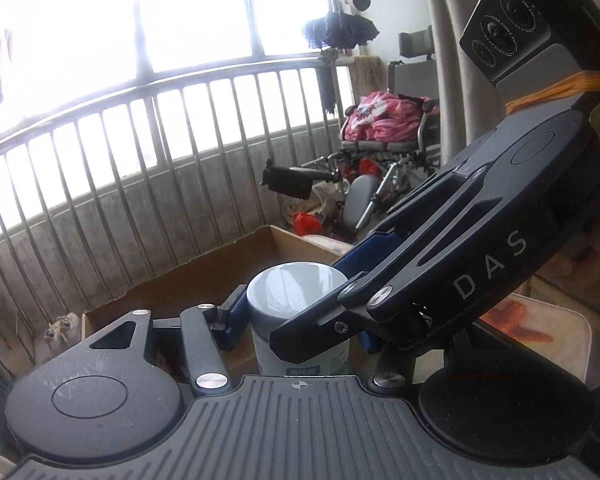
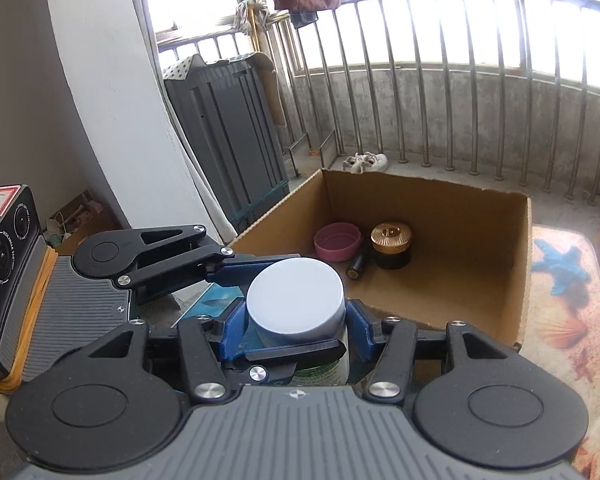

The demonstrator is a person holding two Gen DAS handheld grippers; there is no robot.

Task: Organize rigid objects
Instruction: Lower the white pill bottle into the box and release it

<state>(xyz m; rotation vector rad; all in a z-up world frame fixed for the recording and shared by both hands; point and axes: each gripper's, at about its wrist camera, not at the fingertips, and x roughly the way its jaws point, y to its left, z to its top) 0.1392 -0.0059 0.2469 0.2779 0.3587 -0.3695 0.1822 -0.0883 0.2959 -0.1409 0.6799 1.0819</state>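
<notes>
- Now both grippers are on one thing: a white jar (image 2: 296, 304) with a grey-white lid and a green label, upright, just in front of the cardboard box (image 2: 516, 280).
- Right gripper (image 2: 296, 320) has its blue pads on either side of the jar just under the lid, jaws at a middling width, pressing on it.
- Left gripper (image 2: 236, 270) comes in from the other side; in its own view the blue pads flank the same jar (image 1: 296, 296), so it looks clamped there too.
- Why two grips? My guess: the jar is wide and smooth, and a doubled hold keeps it level for the trip over the box wall.
- Inside the box, at the far corner: a pink bowl (image 2: 337, 241), a jar with a gold lid (image 2: 391, 244) and a small dark tube (image 2: 358, 266) lying between them, close together.
- The box sits on a mat printed with starfish and shells (image 2: 560, 312); the surface under the jar is hidden.
- Around it, a balcony: metal railing (image 2: 440, 80), bright windows, a pair of white shoes (image 2: 364, 162) by the bars, a wheelchair (image 1: 384, 148) piled with pink cloth.
</notes>
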